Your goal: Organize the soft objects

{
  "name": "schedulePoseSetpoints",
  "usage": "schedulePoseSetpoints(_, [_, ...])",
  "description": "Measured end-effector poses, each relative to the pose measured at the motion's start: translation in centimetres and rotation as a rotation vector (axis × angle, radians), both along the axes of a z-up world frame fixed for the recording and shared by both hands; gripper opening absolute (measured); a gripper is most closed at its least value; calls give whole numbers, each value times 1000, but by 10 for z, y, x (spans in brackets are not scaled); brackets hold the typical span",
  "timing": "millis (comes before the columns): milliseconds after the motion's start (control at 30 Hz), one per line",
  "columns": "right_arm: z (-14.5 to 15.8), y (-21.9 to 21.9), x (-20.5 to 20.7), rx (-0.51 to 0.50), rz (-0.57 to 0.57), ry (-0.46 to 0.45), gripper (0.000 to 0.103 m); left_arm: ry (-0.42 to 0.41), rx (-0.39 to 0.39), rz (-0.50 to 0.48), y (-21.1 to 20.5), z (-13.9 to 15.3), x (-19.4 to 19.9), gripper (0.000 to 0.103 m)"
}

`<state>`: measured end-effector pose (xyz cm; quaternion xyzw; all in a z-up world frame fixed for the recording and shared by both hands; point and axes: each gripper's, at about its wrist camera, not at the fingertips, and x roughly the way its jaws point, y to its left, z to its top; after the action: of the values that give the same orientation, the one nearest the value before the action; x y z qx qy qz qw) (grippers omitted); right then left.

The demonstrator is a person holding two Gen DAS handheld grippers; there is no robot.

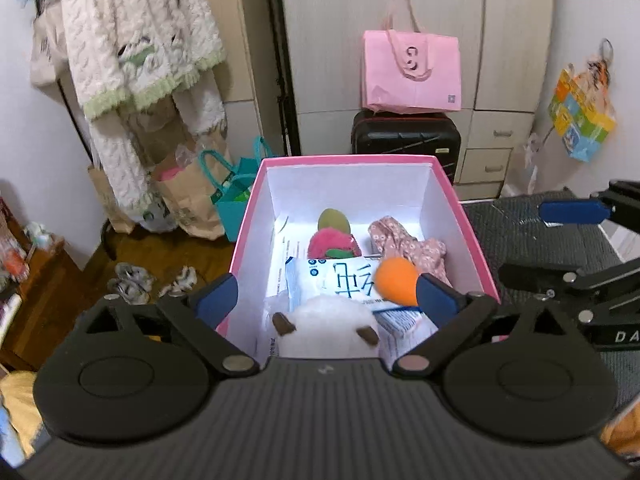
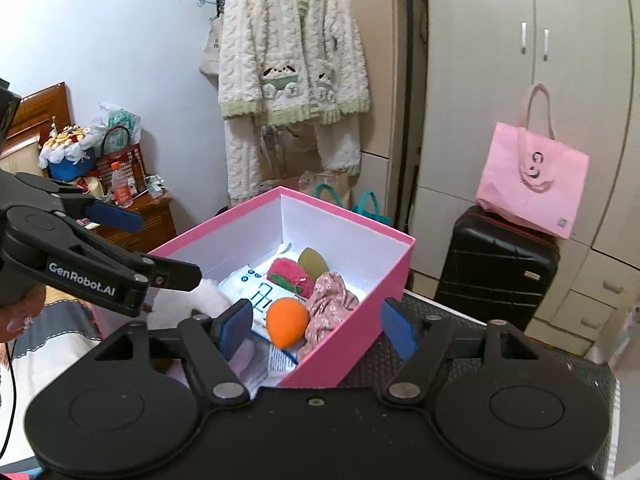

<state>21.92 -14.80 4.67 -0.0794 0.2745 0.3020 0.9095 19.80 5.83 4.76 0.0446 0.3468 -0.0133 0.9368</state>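
Left gripper [image 1: 326, 300] jaws spread wide, nothing between the pads, poised over the near end of the pink box [image 1: 472, 224]. Right gripper [image 2: 316, 326] also open and empty; its left finger sits over the box's near corner, right finger outside the wall above the dark textured surface [image 2: 460, 344] the box rests on.

Box is lidless, white inside. Contents, near to far:
- white plush toy [image 1: 332, 320] with brown ear tips, against the near wall
- tissue pack [image 1: 320, 280], white/blue with large printed characters, lying flat, partly under the plush
- orange sponge [image 1: 396, 280], egg-shaped, resting on the pack's right edge
- pink floral cloth [image 1: 412, 246], crumpled, right side by the wall
- pink fuzzy item [image 1: 334, 244] with green trim, centre
- olive sponge [image 1: 334, 220], farthest in, just behind the fuzzy item

Beyond the box: black suitcase [image 1: 404, 136] with a pink tote bag [image 1: 412, 72] standing on top, in front of a wardrobe [image 1: 508, 40]. Paper bags [image 1: 188, 200] and a teal bag [image 1: 236, 196] on the floor at left.
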Motion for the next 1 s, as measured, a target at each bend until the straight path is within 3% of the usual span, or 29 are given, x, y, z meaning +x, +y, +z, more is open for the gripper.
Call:
schedulePoseSetpoints(167, [6,-10,-27,0,-32,-18,77,-45,58,-8,-11,7,-30,97])
schedulePoseSetpoints(233, [8,-14,-37,3,-51,-20,81,-50,55,-16,-14,10,-41,97])
schedulePoseSetpoints(300, [10,-18,-46,7,-79,-19,95,-54,48,-18,-18,13,-53,98])
schedulePoseSetpoints(433, [14,-25,-67,-35,-183,-36,100,-96,60,-9,-27,14,-77,100])
schedulePoseSetpoints(567, [11,-33,-87,-69,-269,-45,101,-142,31,-17,-31,9,-100,101])
schedulePoseSetpoints(800, [2,-52,-124,-11,-330,-57,100,-134,-9,59,-38,-9,-110,101])
schedulePoseSetpoints(1000, [7,-63,-146,30,-420,-86,100,-138,-10,29,-47,-9,-120,101])
